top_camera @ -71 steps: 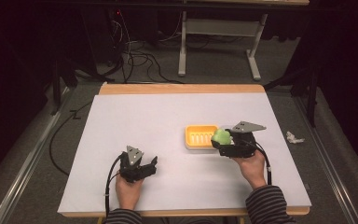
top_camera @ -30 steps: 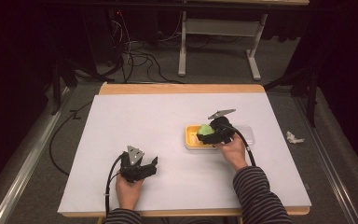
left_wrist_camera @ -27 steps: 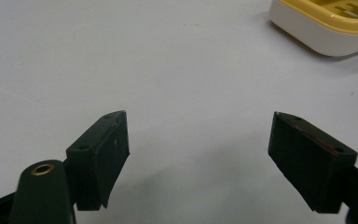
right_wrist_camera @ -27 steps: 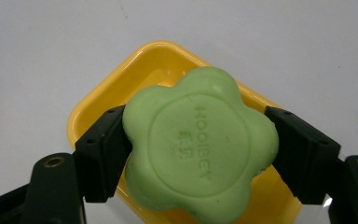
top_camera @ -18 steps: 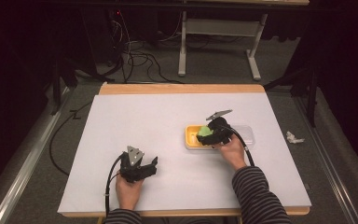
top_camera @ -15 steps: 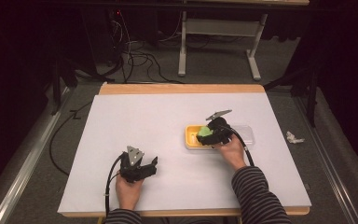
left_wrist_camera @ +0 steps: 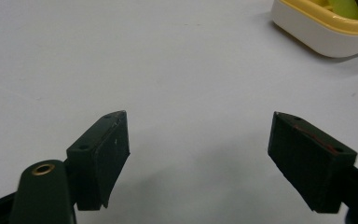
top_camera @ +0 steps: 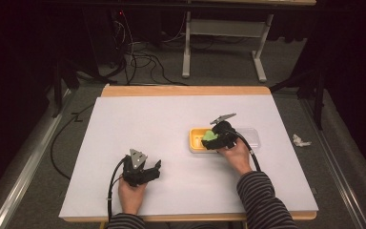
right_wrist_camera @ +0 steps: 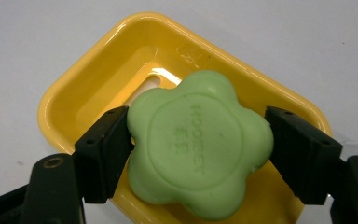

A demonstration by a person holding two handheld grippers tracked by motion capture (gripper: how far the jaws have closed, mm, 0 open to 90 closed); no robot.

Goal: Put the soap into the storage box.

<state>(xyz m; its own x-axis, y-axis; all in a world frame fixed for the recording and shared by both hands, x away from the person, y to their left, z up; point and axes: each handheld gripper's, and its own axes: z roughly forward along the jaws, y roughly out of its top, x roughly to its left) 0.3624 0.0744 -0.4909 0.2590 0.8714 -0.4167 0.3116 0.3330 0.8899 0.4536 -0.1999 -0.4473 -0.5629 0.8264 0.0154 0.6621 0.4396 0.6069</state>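
Two hands come in from the near edge of the worktop (top_camera: pixel 138 119). Right forearm, in a striped sleeve, reaches forward and inward, holding the right hand-held gripper (right_wrist_camera: pixel 198 154) over the yellow dish (right_wrist_camera: pixel 98 79). Its jaws have just been opening; both pads still touch the green soap (right_wrist_camera: pixel 198 142) between them, above the dish. Left hand-held gripper (left_wrist_camera: pixel 198 149) rests low near the front, jaws wide apart over bare worktop, holding nothing.
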